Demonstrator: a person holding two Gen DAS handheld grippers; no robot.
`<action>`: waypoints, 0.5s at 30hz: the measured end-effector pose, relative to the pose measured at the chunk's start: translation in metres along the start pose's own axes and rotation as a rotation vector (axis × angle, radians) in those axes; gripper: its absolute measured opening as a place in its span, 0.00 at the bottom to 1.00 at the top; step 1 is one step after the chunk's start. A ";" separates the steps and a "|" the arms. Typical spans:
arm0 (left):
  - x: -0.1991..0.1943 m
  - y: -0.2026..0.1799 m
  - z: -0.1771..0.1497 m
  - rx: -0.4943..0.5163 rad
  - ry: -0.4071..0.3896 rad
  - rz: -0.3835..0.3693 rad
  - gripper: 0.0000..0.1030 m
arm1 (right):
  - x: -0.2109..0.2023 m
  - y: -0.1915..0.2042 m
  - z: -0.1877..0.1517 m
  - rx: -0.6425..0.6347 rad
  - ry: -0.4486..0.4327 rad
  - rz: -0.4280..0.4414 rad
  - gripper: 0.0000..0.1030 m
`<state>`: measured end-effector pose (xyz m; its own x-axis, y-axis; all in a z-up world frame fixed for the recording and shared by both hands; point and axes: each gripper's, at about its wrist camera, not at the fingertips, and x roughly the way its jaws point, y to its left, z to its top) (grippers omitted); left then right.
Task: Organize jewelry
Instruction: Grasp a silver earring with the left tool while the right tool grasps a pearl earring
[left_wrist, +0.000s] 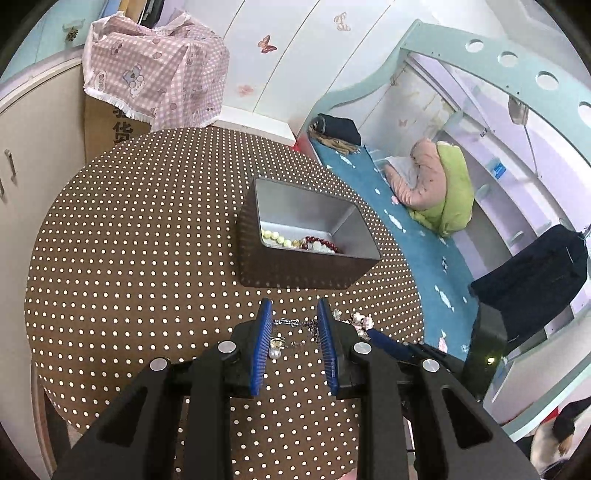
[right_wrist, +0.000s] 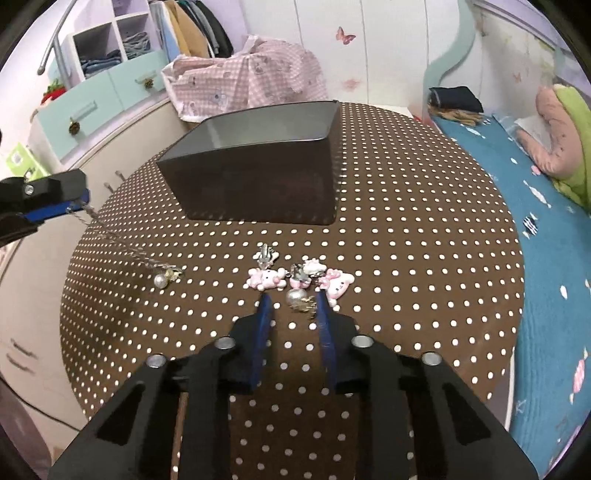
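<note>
Silver chain earring with pearl (right_wrist: 161, 280) dangles light and limp from the clenched left tongs (right_wrist: 74, 206).
Right tongs (right_wrist: 293, 306) are narrowed around a second pearl earring (right_wrist: 297, 297); grip unclear, best pinched at the metal.

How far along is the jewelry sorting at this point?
Done: bead strands already lie in the tin box. In hand: the left gripper pinches a pearl chain that hangs from its tips; the right gripper straddles a pearl earring, not visibly clamped. Left: that earring and the pink cat charms on the table.
</note>
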<state>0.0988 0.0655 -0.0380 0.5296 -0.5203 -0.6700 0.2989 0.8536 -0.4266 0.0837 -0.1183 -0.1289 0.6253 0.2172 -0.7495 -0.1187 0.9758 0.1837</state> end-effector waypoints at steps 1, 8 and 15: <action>-0.002 0.000 0.000 0.004 -0.005 -0.004 0.23 | 0.000 -0.001 0.001 0.004 0.000 0.000 0.17; 0.011 0.005 -0.007 0.029 0.035 0.032 0.23 | -0.001 -0.007 0.000 0.021 0.002 0.001 0.14; 0.034 0.028 -0.047 0.010 0.139 0.108 0.23 | -0.005 -0.011 -0.006 0.027 0.006 0.001 0.14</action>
<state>0.0875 0.0710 -0.1012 0.4442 -0.4232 -0.7896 0.2547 0.9047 -0.3416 0.0772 -0.1295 -0.1309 0.6202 0.2188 -0.7533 -0.0988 0.9745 0.2017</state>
